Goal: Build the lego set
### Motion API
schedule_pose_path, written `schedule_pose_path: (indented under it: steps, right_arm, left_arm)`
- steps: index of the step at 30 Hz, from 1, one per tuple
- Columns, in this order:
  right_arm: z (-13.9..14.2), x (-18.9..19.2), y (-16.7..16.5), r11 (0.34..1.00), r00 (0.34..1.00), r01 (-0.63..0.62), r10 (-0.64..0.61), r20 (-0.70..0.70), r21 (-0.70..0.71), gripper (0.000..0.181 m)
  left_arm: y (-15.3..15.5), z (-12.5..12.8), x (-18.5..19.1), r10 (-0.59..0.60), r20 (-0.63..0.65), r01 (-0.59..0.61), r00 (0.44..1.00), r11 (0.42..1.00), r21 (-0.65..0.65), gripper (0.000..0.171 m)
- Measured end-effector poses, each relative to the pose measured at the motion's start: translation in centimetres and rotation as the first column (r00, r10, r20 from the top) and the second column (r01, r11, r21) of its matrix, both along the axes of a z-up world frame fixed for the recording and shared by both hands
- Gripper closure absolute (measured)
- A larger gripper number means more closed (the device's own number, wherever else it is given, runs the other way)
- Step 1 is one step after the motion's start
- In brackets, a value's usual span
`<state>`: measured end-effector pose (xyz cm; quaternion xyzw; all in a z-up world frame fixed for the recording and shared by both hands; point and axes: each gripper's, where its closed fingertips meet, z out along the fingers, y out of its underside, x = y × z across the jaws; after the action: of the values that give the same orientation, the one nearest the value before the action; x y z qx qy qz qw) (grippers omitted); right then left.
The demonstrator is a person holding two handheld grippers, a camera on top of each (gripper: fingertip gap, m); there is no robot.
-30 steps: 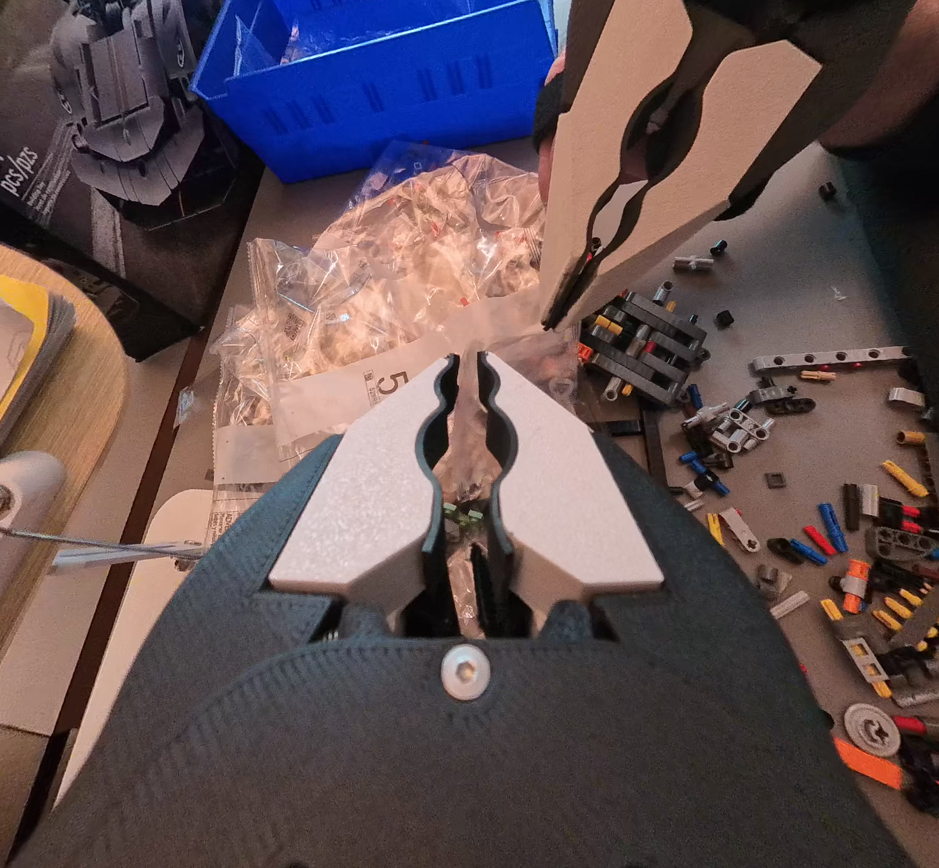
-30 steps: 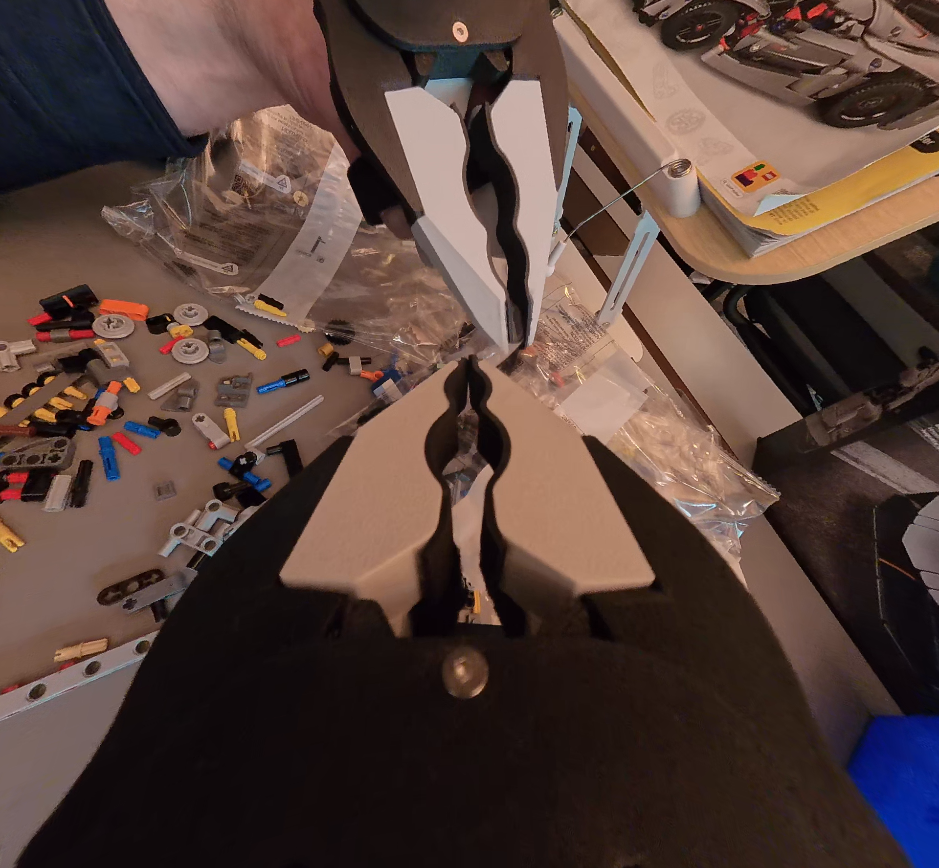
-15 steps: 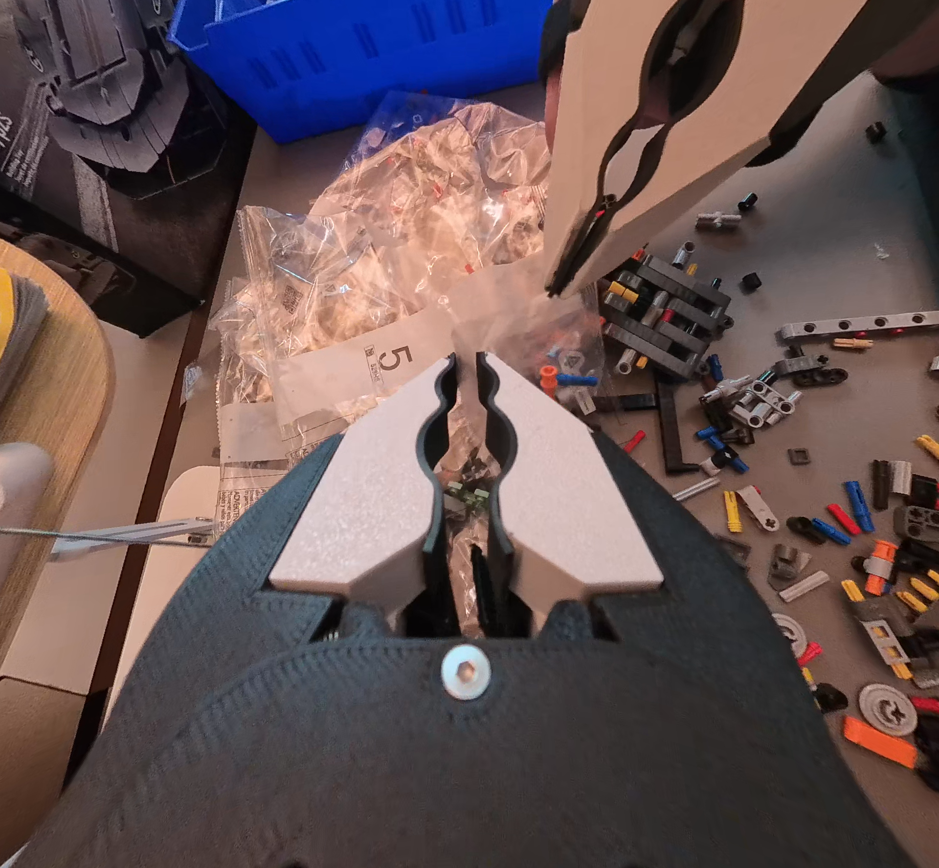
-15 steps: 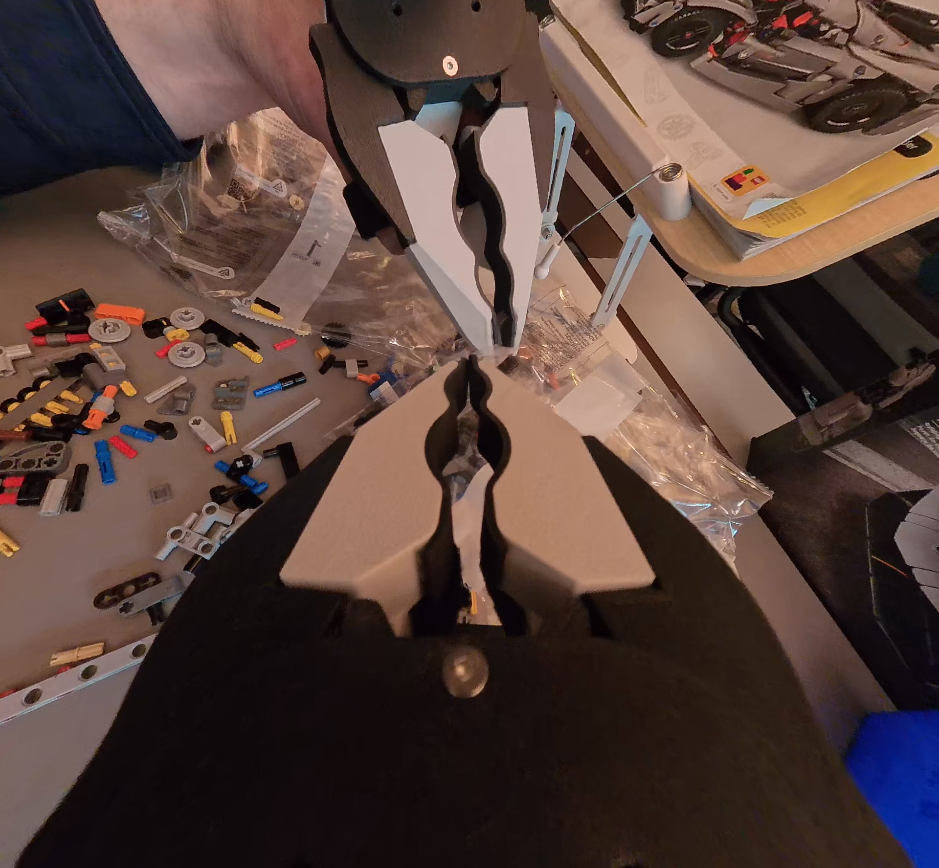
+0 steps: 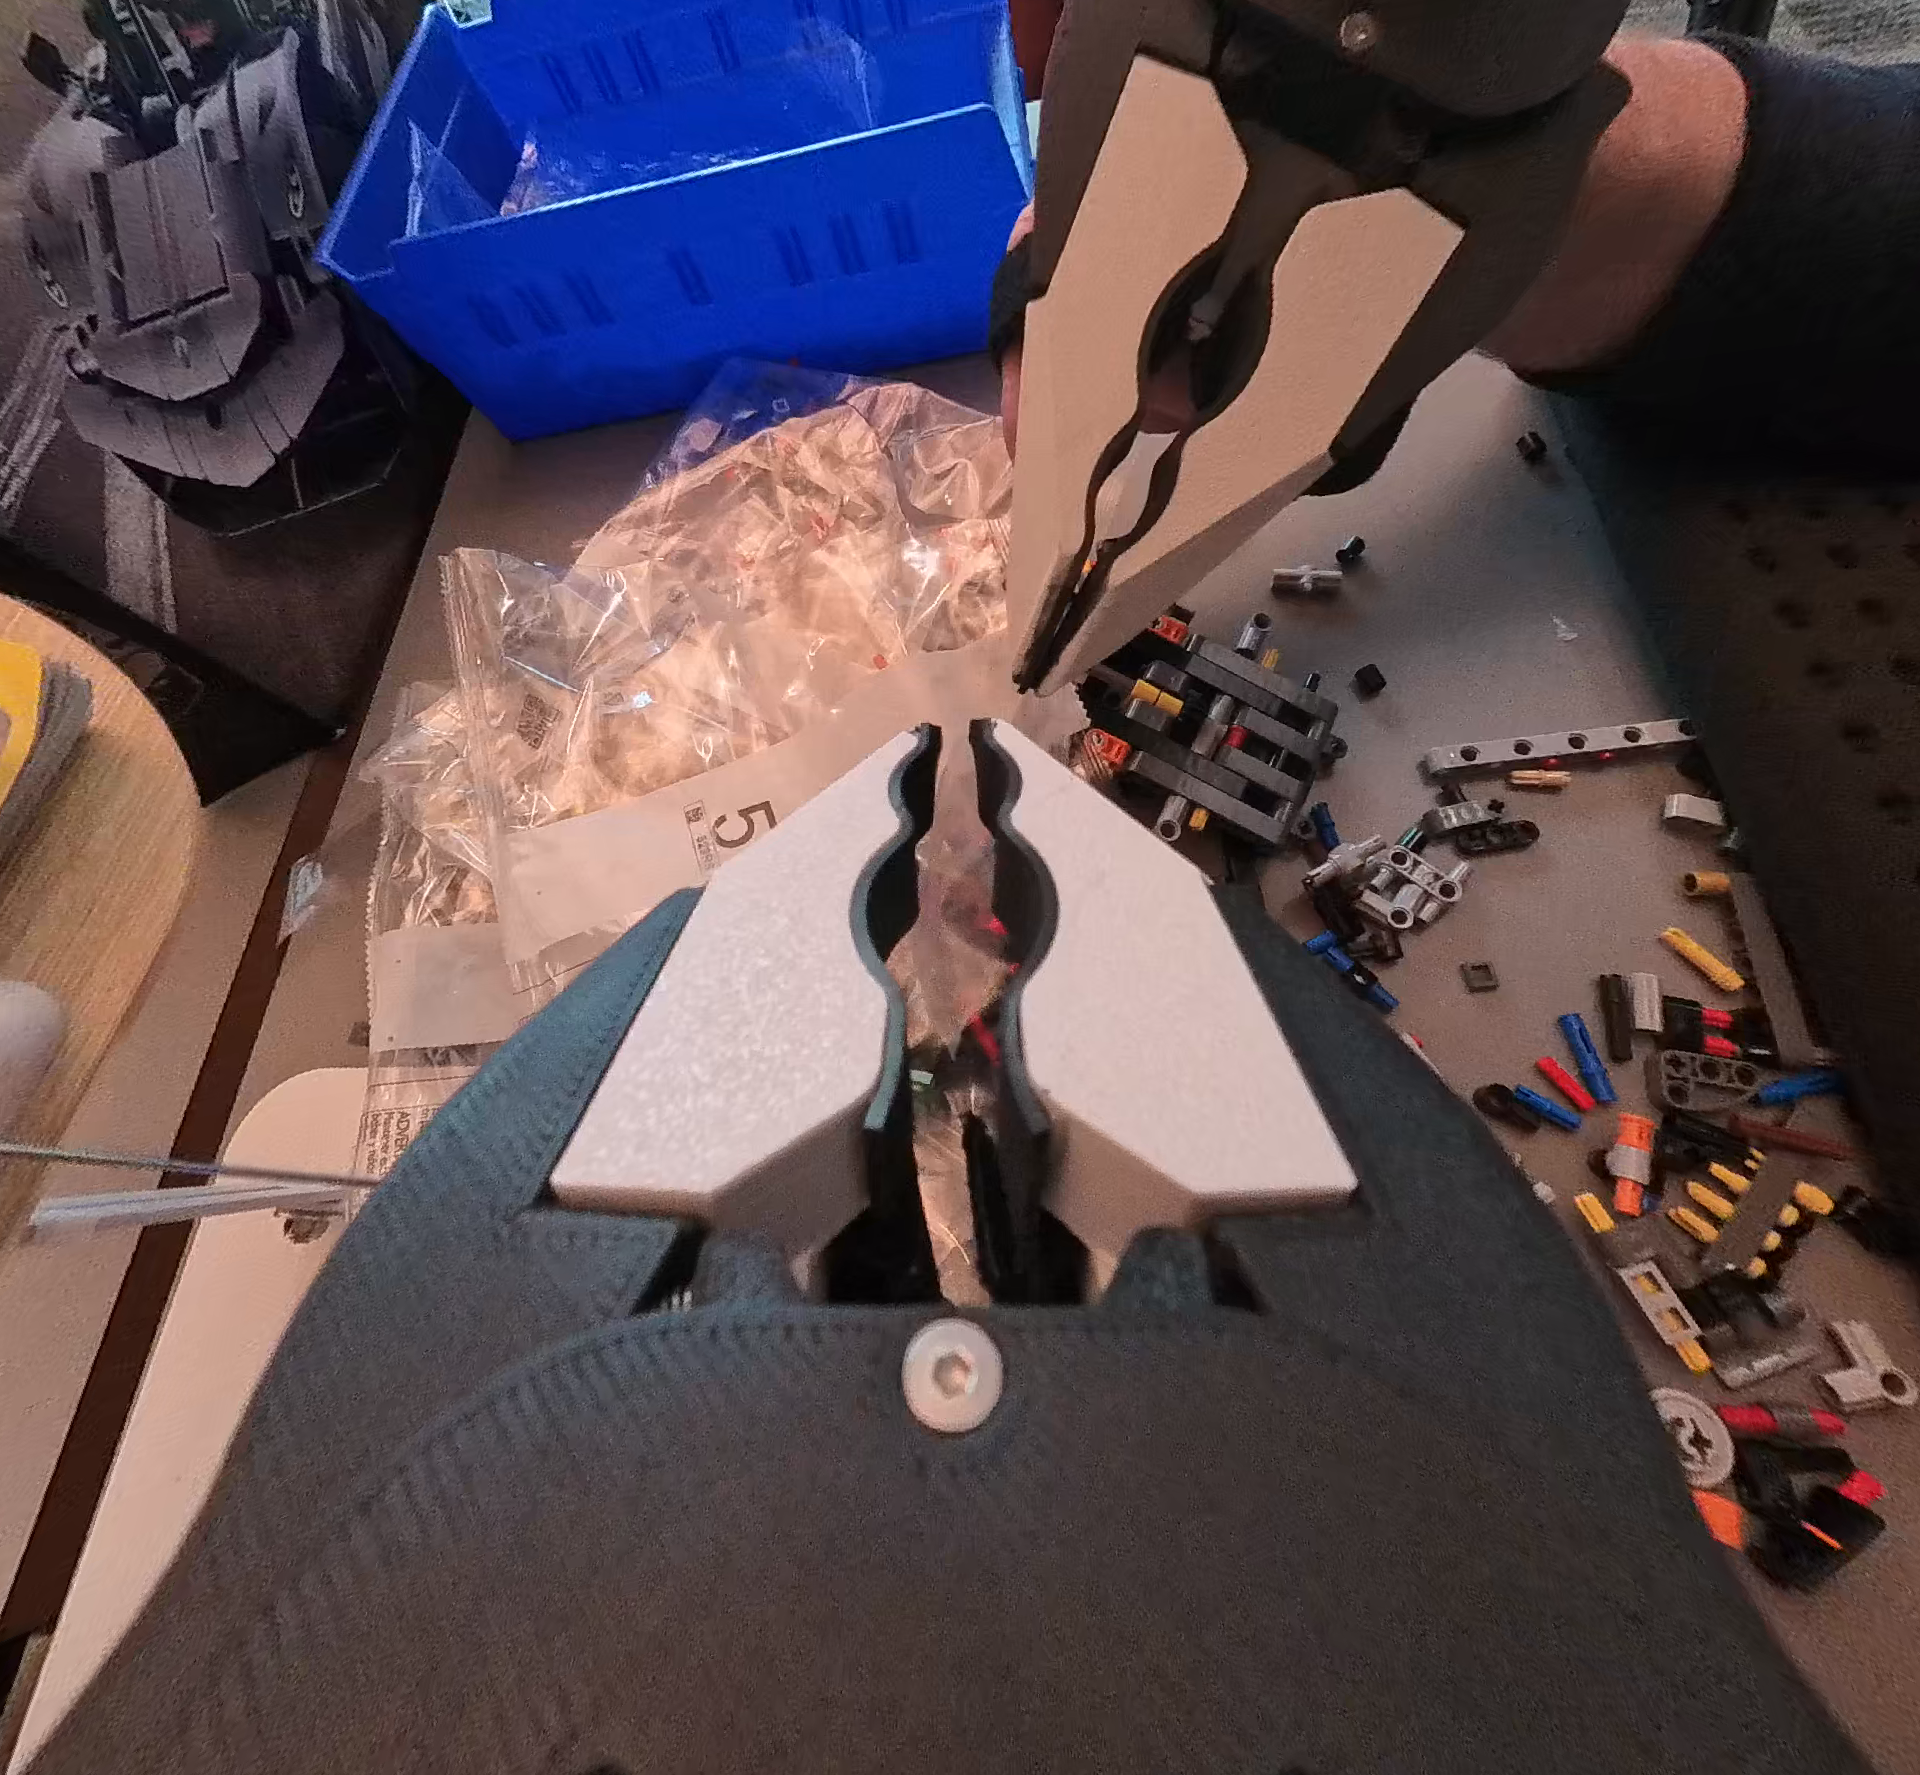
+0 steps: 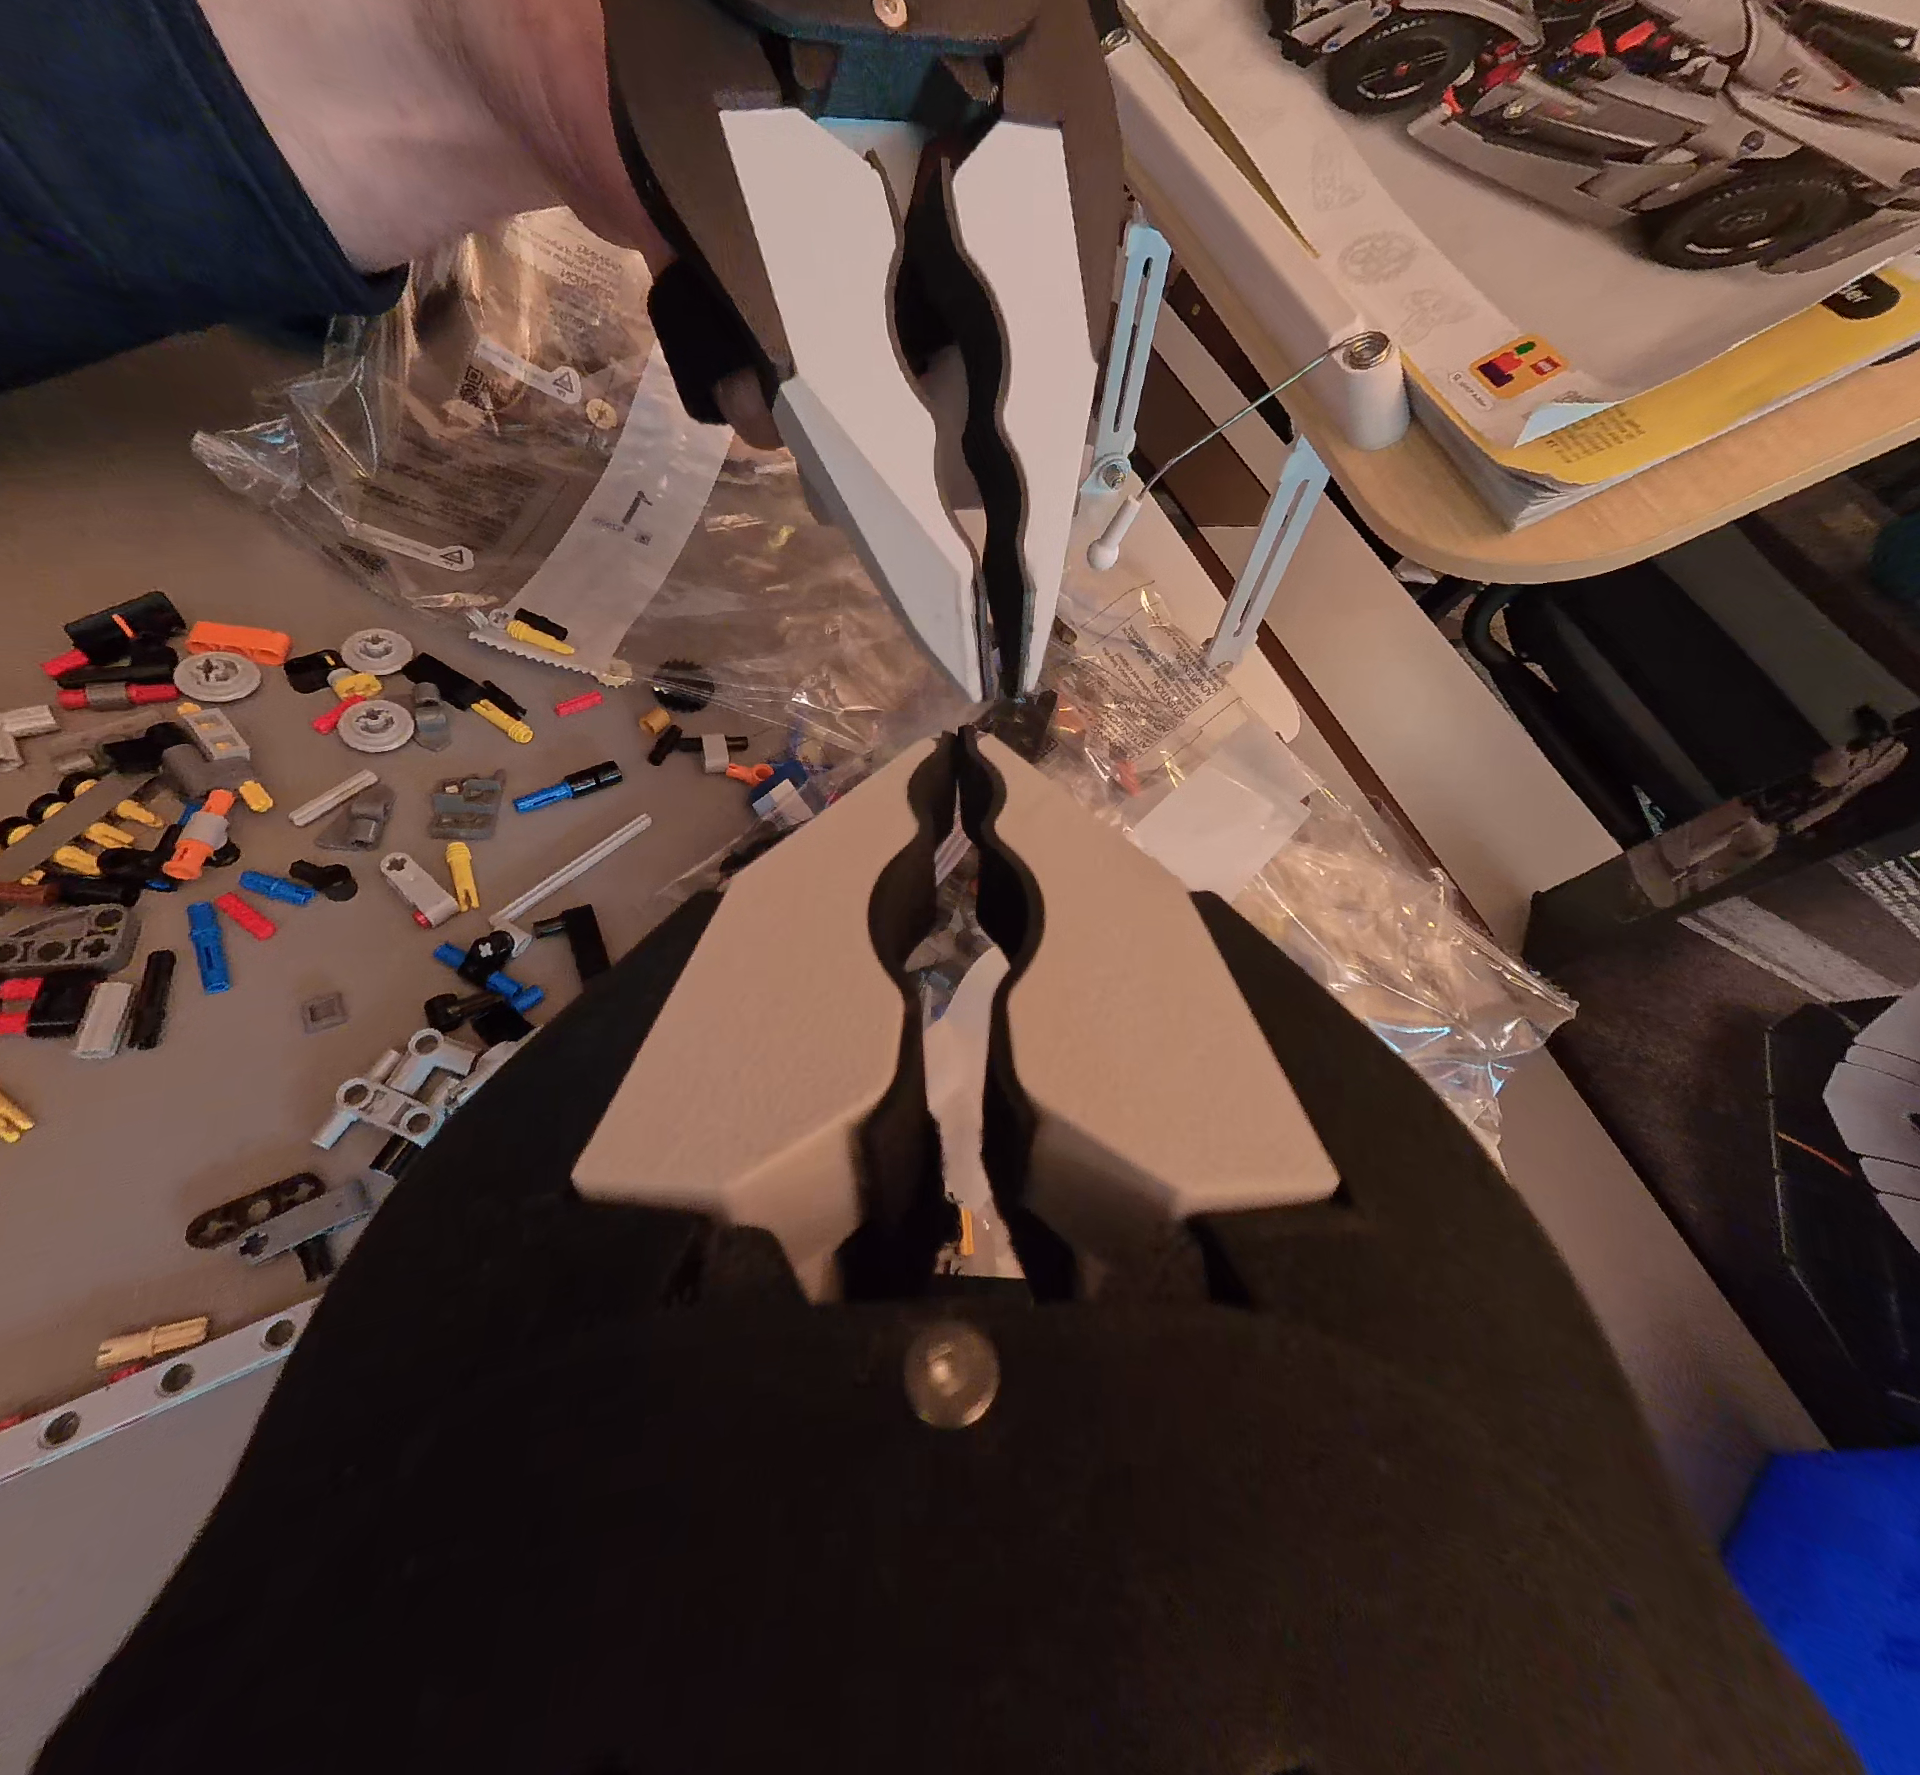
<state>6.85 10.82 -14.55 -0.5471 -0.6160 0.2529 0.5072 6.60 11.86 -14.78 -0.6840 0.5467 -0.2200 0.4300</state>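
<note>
Together, both grippers are pinching one clear plastic parts bag [image 5: 961, 894] and holding it up over the grey worktop [image 5: 1496, 520]. The left gripper [image 5: 953, 733] is showing its jaws nearly closed, only a thin slot remaining between the tips, with crinkled film and small red and black pieces sitting in the scalloped gap behind them. The right gripper [image 6: 961, 738] is likewise clamping down to a sliver, with white bag film filling its gap. In the left wrist view the right gripper [image 5: 1044, 676] is angling down from above, its tips just beside the left gripper's tips; a bare forearm [image 5: 1642, 198] in a dark sleeve is reaching in behind it. In the right wrist view the left gripper [image 6: 997, 681] is pointing steeply down, tip to tip with the right one, with a forearm [image 6: 416, 52] behind it.

Just beside the held bag, a pile of other clear bags [image 5: 727, 603] is lying between it and the blue bin [image 5: 707, 198]. On the bag's other side, a dark grey partial assembly [image 5: 1216, 738] is sitting close by, with loose blue, yellow, red and black pieces [image 5: 1621, 1081] spreading beyond it. An instruction booklet [image 6: 1558, 115] is lying on a wooden side table [image 6: 1621, 499], well apart from the bag.
</note>
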Motion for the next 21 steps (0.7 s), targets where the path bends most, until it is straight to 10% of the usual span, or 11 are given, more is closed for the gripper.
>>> schedule_pose_path:
  steps: [21]
  right_arm:
    - [0.4,0.3,0.2,1.000,1.000,0.007,-0.007,-0.015,0.004,0.181]
  left_arm:
    - [0.6,-1.8,-0.5,0.036,-0.118,-0.035,0.992,0.999,0.010,0.170]
